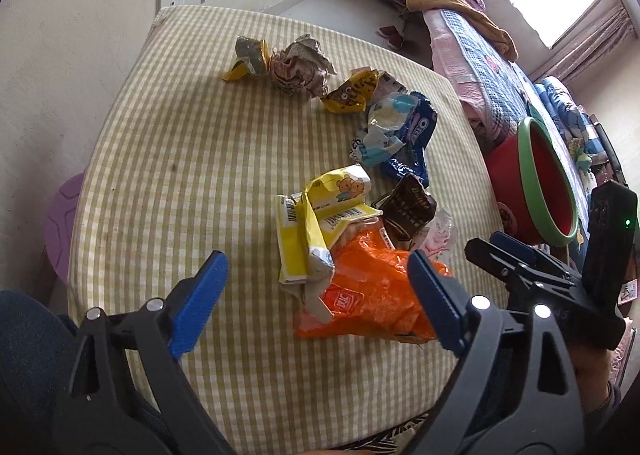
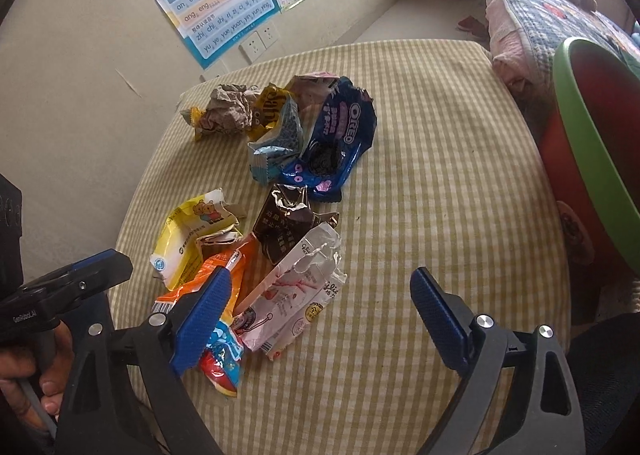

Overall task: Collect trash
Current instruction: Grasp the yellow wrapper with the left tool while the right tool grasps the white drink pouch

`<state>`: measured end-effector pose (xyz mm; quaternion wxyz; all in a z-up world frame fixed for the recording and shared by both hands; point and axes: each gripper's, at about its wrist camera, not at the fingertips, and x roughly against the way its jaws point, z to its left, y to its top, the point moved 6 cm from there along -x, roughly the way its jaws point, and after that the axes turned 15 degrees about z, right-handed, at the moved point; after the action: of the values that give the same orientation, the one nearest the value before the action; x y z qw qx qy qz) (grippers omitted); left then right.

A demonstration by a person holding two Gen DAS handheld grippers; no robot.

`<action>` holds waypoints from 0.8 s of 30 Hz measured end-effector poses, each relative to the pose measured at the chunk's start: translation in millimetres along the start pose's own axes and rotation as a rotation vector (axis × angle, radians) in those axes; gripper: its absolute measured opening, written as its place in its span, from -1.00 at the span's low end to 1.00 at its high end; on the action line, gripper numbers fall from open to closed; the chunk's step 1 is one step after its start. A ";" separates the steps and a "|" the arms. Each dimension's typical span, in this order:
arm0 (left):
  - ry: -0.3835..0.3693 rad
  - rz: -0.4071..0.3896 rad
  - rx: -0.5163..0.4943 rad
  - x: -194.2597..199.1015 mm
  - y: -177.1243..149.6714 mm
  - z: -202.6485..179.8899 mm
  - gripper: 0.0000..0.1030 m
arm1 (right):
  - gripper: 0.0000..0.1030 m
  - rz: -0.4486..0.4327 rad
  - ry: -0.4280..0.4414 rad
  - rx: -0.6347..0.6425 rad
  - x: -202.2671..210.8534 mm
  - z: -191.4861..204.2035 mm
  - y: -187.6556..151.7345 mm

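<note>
Several crumpled snack wrappers lie on a yellow checked tabletop (image 1: 168, 159). My left gripper (image 1: 316, 295) is open just above the near end of the pile. An orange wrapper (image 1: 372, 291) and the yellow bear wrapper (image 1: 320, 215) lie between its blue pads without touching them. My right gripper (image 2: 322, 315) is open too, low over a white and pink wrapper (image 2: 296, 291). Its left pad hides part of the orange wrapper (image 2: 220, 263). A brown wrapper (image 2: 286, 227), a blue Oreo wrapper (image 2: 340, 135) and crumpled paper (image 2: 228, 111) lie farther back.
A red basin with a green rim (image 1: 548, 183) stands off the table's right edge, with a bed (image 1: 488, 67) behind it. A wall with posters and sockets (image 2: 256, 43) borders the table's far left. A purple stool (image 1: 64, 223) sits at the left, below the table.
</note>
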<state>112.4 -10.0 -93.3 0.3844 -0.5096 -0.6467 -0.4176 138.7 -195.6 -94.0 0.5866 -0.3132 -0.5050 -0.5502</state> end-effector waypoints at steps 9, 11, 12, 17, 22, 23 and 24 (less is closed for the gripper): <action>-0.031 0.086 0.028 -31.7 14.5 11.8 0.43 | 0.42 0.100 0.075 -0.060 -36.0 0.6 -0.3; -0.038 0.107 0.033 -39.3 15.6 14.6 0.32 | 0.32 0.113 0.085 -0.054 -41.2 3.8 -0.1; -0.041 0.115 0.034 -42.4 15.2 15.7 0.27 | 0.30 0.121 0.088 -0.053 -43.7 4.8 0.0; -0.052 0.131 0.042 -51.8 8.4 19.9 -0.06 | 0.08 0.145 0.099 -0.031 -50.3 11.7 -0.5; -0.045 0.112 0.016 -53.0 6.4 18.1 -0.39 | -0.03 0.138 0.083 0.019 -49.8 25.8 -1.1; -0.042 0.108 0.013 -53.4 7.0 17.9 -0.43 | -0.04 0.135 0.077 0.027 -49.7 28.0 -1.2; -0.038 0.104 0.010 -53.2 7.3 17.4 -0.48 | -0.04 0.133 0.074 0.031 -50.2 30.0 -0.9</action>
<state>128.1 -10.8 -147.4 0.3958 -0.5485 -0.6286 -0.3839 136.1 -151.6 -132.4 0.6448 -0.3165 -0.4694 -0.5135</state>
